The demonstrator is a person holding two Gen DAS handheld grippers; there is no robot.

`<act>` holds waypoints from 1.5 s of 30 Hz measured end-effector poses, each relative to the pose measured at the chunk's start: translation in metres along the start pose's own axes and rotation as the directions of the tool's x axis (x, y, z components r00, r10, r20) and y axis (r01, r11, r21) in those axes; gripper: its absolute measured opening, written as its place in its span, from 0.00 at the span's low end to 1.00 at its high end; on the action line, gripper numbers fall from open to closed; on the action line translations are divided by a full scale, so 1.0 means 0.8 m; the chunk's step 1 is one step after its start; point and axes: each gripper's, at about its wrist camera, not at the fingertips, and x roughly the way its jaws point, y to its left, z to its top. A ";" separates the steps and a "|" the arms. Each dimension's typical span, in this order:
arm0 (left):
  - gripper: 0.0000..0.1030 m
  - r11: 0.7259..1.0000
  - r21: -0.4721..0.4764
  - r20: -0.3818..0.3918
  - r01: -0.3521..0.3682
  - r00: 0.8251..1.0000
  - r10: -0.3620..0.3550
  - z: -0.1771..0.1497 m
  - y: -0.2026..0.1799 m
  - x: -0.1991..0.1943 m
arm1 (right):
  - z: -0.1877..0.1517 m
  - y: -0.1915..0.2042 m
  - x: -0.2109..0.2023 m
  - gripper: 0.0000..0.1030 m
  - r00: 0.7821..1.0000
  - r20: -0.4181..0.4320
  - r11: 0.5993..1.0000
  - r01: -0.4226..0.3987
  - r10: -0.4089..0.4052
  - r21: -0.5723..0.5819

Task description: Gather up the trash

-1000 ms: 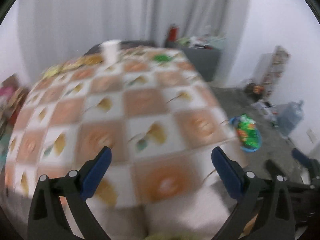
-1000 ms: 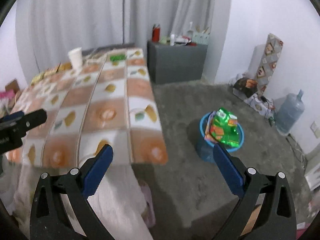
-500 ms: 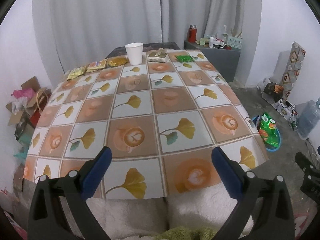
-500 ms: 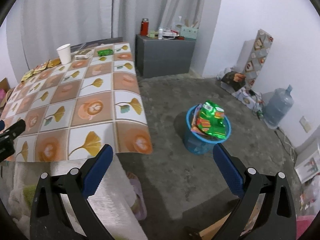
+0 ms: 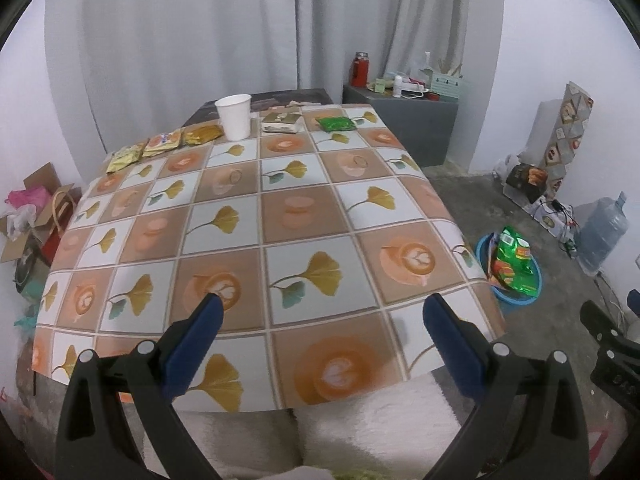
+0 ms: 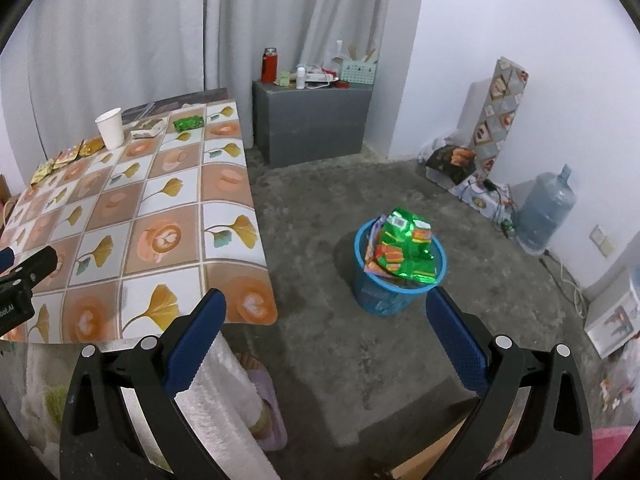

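Note:
Trash lies along the far edge of the patterned table (image 5: 304,208): a white paper cup (image 5: 234,117), several gold snack wrappers (image 5: 160,145), a flat box (image 5: 282,122) and a green packet (image 5: 335,123). A blue bin (image 6: 394,280) on the floor to the table's right holds a big green bag (image 6: 404,254). My left gripper (image 5: 320,320) is open and empty above the table's near edge. My right gripper (image 6: 324,316) is open and empty over the floor, between table (image 6: 132,216) and bin.
A grey cabinet (image 6: 314,120) with bottles stands at the back wall. A water jug (image 6: 546,212), boxes and cables line the right wall. Cardboard and bags (image 5: 32,216) sit left of the table. White fabric (image 5: 360,428) hangs below the near edge.
The left view has steadied from a blur and now faces the table squarely, a little closer. The right gripper has swung slightly right, bringing the bin nearer the centre. Both stayed open.

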 end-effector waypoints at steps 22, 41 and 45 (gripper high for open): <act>0.95 1.000 0.005 -0.020 0.003 1.000 -0.002 -0.002 -0.004 0.008 | 0.001 -0.003 0.002 0.93 1.000 -0.004 1.000 0.001 -0.001 0.000; 0.95 1.000 0.002 -0.022 0.004 1.000 -0.004 -0.003 -0.003 0.008 | 0.001 -0.002 0.002 0.93 1.000 -0.004 1.000 0.000 0.000 -0.001; 0.95 1.000 0.002 -0.022 0.004 1.000 -0.004 -0.003 -0.003 0.008 | 0.002 -0.003 0.003 0.93 1.000 -0.004 1.000 0.000 0.000 -0.002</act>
